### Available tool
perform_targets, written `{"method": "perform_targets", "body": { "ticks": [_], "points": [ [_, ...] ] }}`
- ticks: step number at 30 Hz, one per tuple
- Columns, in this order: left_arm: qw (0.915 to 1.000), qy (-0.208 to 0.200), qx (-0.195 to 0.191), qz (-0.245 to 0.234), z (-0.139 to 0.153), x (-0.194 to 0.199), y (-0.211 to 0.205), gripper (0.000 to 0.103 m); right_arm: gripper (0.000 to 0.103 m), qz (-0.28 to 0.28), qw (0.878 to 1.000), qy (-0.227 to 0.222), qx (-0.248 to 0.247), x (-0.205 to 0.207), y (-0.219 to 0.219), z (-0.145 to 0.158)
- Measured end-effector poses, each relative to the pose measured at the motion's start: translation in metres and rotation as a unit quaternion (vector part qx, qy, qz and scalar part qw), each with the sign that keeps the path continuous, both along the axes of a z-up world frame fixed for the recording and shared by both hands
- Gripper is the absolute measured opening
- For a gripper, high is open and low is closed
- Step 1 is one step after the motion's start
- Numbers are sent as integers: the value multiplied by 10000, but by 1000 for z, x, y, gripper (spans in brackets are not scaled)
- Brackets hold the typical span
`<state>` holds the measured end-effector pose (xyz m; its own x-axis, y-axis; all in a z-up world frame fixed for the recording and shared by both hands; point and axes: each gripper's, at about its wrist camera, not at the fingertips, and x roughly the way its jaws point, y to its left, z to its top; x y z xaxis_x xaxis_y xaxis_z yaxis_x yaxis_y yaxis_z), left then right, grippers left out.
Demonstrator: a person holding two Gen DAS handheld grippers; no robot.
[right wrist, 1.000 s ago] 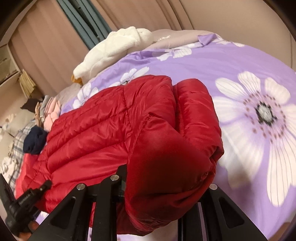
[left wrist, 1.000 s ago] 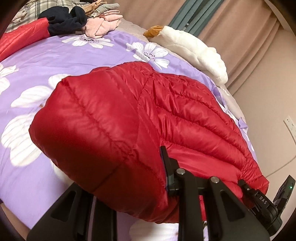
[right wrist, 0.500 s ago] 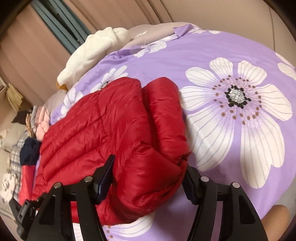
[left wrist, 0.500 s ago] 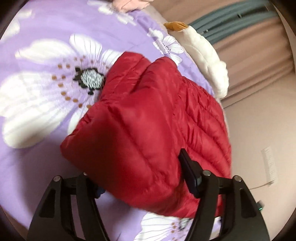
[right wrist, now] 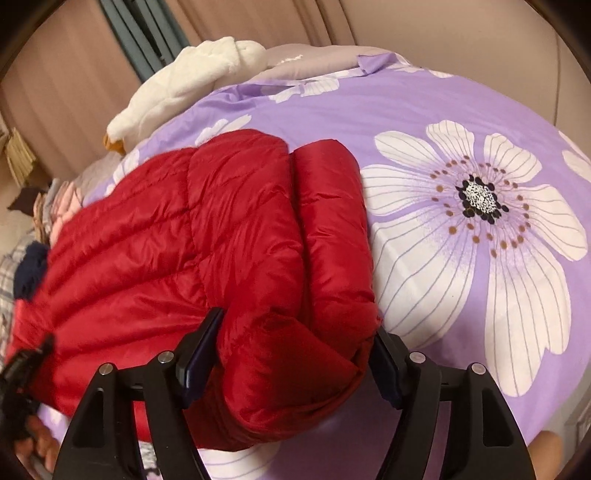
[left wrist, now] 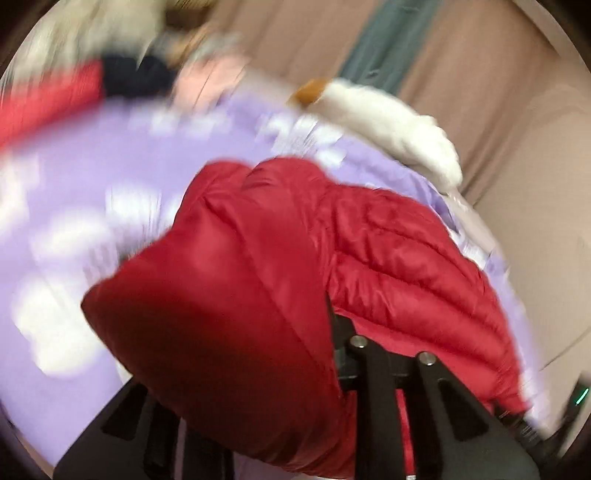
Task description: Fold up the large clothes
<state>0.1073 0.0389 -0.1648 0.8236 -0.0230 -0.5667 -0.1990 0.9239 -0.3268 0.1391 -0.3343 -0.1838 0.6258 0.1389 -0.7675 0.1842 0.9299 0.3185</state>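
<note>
A red puffer jacket, folded into a thick bundle, lies on the purple flowered bedspread. My right gripper has its jaws spread around the bundle's near end, pads at each side of the fabric. In the blurred left wrist view the jacket bulges over my left gripper; its right finger presses the fabric and the left finger is hidden under the jacket. The left gripper also shows at the jacket's far edge in the right wrist view.
A white plush toy lies along the bed's far edge by the curtains. A pile of clothes sits at the bed's other end, with a second red garment. A wall runs beside the bed.
The left gripper swung and closed back into the jacket, its view now blurred. The right gripper stayed wide around the bundle's end and moved slightly closer.
</note>
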Motion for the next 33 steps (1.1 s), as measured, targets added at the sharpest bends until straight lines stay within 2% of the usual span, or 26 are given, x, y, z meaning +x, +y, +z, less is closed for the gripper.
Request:
{"method": "perform_targets", "body": {
  "ticks": [2,3,6,10,11,15,17,20,23,27,31,33],
  "points": [
    [9978,-396,494,-210,22,-9,-19,22,72,-73,9999,3,106,0,-4,-2],
    [9969,-504,540,-285,29,-11,-23,22,72,-97,9999,-14,137,-1,-5,-2],
    [9957,-738,268,-482,50,-13,-25,22,72,2,10000,-51,-38,-2,-1,-2],
    [9946,-790,-394,-546,66,-12,-18,22,72,106,9997,-44,-218,-2,3,-1],
    [9943,-827,-371,-557,70,-11,-21,22,72,107,9997,-42,-214,-2,2,-2],
    [9918,-1017,176,-754,82,-16,-56,22,73,161,9993,19,-346,1,6,-3],
    [9889,-1121,213,-952,89,-21,-67,22,73,211,9982,72,-557,3,12,-3],
    [9852,-1244,164,-1164,98,-25,-79,23,75,178,9980,72,-610,2,14,-4],
    [9852,-1228,407,-1121,102,-26,-90,23,75,194,9983,19,-543,0,13,-4],
    [9874,-1093,81,-1144,101,-24,-85,23,75,308,9987,-21,-396,-2,7,-5],
    [9831,-1219,518,-1266,104,-30,-103,24,75,275,9994,11,-211,-4,3,-1],
    [9822,-1218,486,-1346,106,-31,-107,25,75,145,9999,17,90,-9,-8,5]
  ]
}}
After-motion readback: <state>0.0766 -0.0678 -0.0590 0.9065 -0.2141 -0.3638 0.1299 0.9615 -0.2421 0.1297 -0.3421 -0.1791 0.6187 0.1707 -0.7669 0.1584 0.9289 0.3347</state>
